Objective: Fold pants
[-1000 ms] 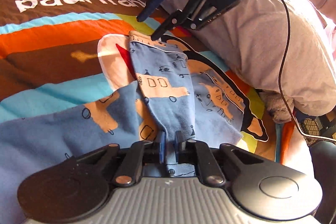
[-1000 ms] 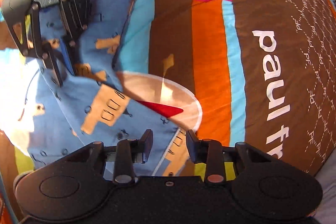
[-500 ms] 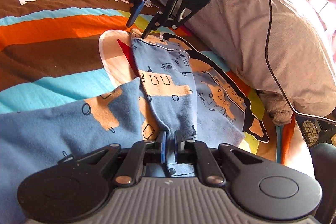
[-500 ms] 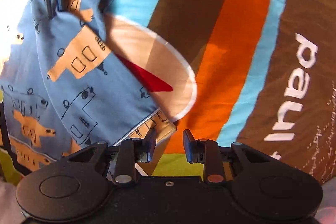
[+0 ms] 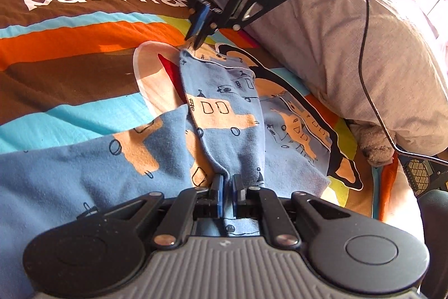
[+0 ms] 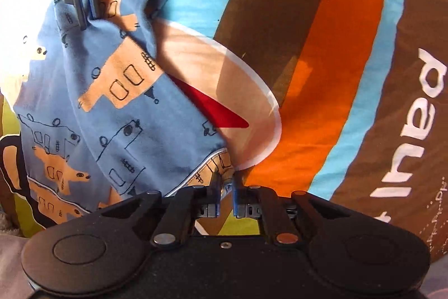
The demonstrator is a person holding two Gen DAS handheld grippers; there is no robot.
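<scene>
- Since a second ago, in the left wrist view, my right gripper (image 5: 200, 37) has dropped onto the hem at upper centre. My left gripper (image 5: 227, 188) pinches the one pair of pants (image 5: 224, 114) at lower centre, on the one bedspread (image 5: 70, 46).
- Right wrist view: my right gripper (image 6: 225, 182) is closing on the hem corner at bottom centre. Two grips; I judge the fold-over lift comes next.
</scene>
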